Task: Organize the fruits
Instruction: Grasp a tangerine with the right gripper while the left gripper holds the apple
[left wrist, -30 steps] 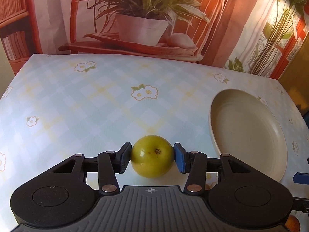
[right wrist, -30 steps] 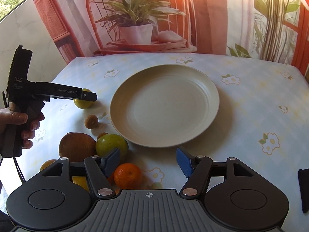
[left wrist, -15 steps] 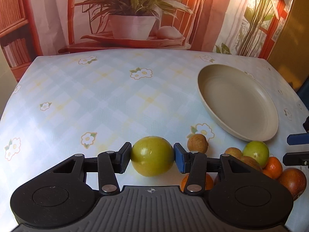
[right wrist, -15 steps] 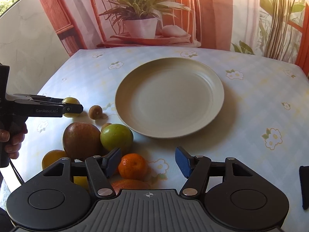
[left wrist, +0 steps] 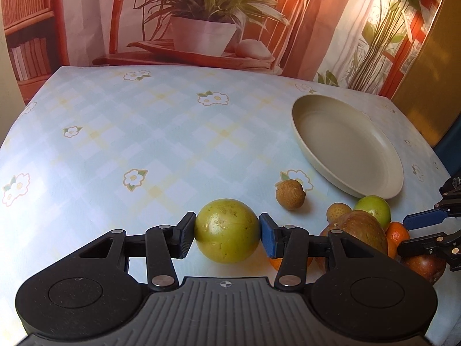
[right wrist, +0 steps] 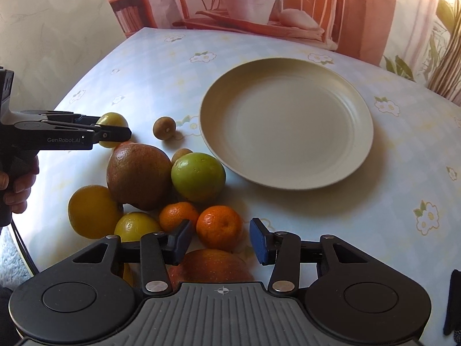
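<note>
Cream plate (right wrist: 288, 173); yellow-green fruit (left wrist: 227, 230); pale blue floral-check tablecloth (left wrist: 144, 132).

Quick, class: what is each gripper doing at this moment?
Left gripper: shut on the yellow-green fruit.
Right gripper: fingers closing around a small orange, not yet pressing on it.

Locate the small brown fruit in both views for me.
Left wrist: brown fruit right of centre, beyond the held yellow fruit, near the plate.
Right wrist: brown fruit left of centre, just left of the plate.
Shared landmark: the plate.
</note>
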Available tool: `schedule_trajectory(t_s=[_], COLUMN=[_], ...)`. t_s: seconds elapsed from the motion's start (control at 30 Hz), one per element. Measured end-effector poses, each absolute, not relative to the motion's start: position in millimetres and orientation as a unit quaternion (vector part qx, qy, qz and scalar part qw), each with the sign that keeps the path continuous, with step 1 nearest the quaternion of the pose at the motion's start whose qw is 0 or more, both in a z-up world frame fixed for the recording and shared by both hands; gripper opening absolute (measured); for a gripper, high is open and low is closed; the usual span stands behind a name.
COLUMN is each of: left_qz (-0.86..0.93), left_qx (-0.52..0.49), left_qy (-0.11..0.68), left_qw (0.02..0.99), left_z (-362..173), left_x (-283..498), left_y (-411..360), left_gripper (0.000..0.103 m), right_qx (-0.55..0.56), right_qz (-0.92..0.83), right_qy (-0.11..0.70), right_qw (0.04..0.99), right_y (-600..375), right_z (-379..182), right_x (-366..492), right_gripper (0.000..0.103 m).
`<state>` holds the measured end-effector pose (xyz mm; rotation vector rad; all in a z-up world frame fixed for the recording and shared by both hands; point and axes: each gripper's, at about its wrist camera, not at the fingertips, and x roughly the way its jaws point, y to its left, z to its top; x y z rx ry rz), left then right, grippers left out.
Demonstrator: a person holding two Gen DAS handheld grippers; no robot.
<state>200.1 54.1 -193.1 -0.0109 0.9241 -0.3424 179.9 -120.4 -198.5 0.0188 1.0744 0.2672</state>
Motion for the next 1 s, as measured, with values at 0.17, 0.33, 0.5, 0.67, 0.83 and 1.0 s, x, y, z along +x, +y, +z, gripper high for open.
schedule_trajectory(t_s=[0.17,0.33,0.5,0.67,0.83,1.0], left_qz=[-0.167,-0.167,-0.163,-0.16,-0.156,-0.157], left_qx=[-0.007,-0.007,0.005,0.006,0.001,0.012], left_qy=[0.444,0.443,0.442,0.437,0.426,0.41], left_qw=[0.88,0.881,0.882,0.885,0.891,0.898], left_z=[-197,-197,-197,-191,-178,-162], left_x=[199,198,197,195,196,202], left_y=[52,51,49,51,51,45], left_gripper=[0.05,0.05,0.05,0.05,0.05,0.05], right_qx=[0.032,0.061,0.08,0.092,0.09,0.09], right_qz=[0.131,0.135,0.136,0.135,0.137,0.129], right_qy=[0.515,0.517,0.51,0.5,0.478,0.449], right_qw=[0.847,0.843,0.845,0.851,0.863,0.88], right_y=[-124,-132,-138,-141,-145,-159], right_z=[-202,-206,-211,-212,-208,-195], right_x=[182,182,180,177,168,164], right_gripper=[0.04,0.036,0.035,0.034,0.033,0.033])
